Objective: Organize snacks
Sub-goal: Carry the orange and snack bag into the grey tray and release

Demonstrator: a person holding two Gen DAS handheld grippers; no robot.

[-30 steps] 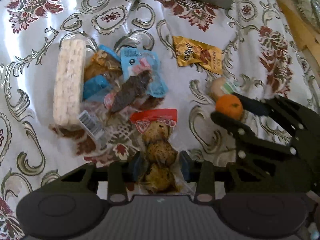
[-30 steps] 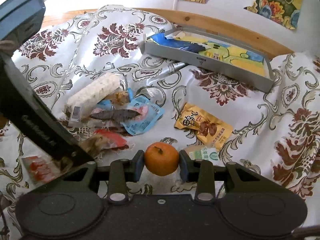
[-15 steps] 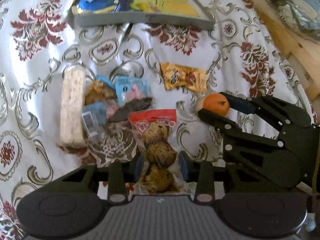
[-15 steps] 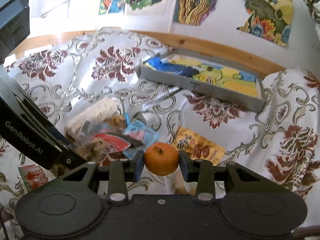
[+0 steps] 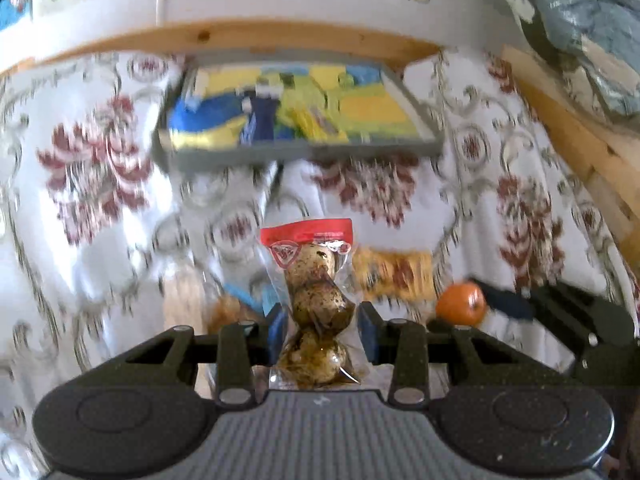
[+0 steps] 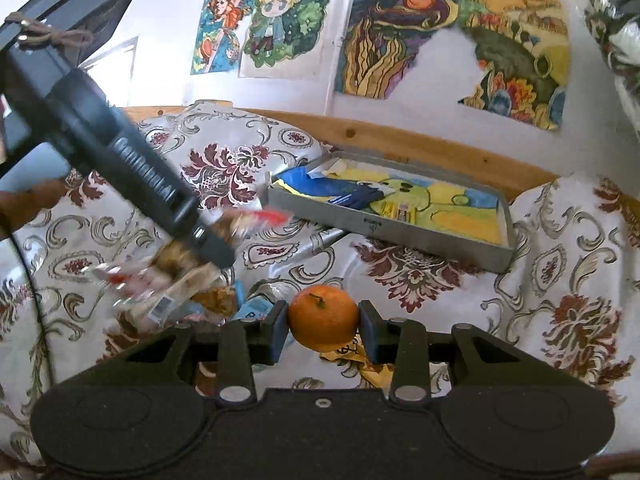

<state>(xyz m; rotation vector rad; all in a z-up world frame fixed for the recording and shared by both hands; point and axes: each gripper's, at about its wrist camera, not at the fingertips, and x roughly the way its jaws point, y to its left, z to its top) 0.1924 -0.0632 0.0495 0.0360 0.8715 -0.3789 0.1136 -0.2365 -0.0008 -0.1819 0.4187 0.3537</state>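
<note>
Left tool (image 5: 318,330): closed on a clear packet of brown eggs (image 5: 316,308), gripped near its lower half; red-topped end standing upright at frame centre, lifted clear of the cloth.
Right tool (image 6: 323,330): clamped on an orange (image 6: 323,322), one pad touching each side, stem facing up; low centre of the right view.
Same orange, left view: lower right (image 5: 461,305), at the tip of the right tool's dark fingers.
Left tool, right view: dark body slanting from upper left toward centre (image 6: 120,160), packet blurred at its tip.
Snack pile: lower left of the right view (image 6: 188,292), beside the orange; wrappers overlapping, blurred, contents hard to tell.
Yellow packet: just behind the held packet, right of centre in the left view (image 5: 394,274); a corner showing under the orange in the right view.
Grey tray (image 6: 400,236): upper centre, holding blue and yellow wrappers; well apart from both tools.
Table covering: white cloth with red floral pattern (image 6: 560,280).
Wall: colourful drawings (image 6: 400,32) across the top.
</note>
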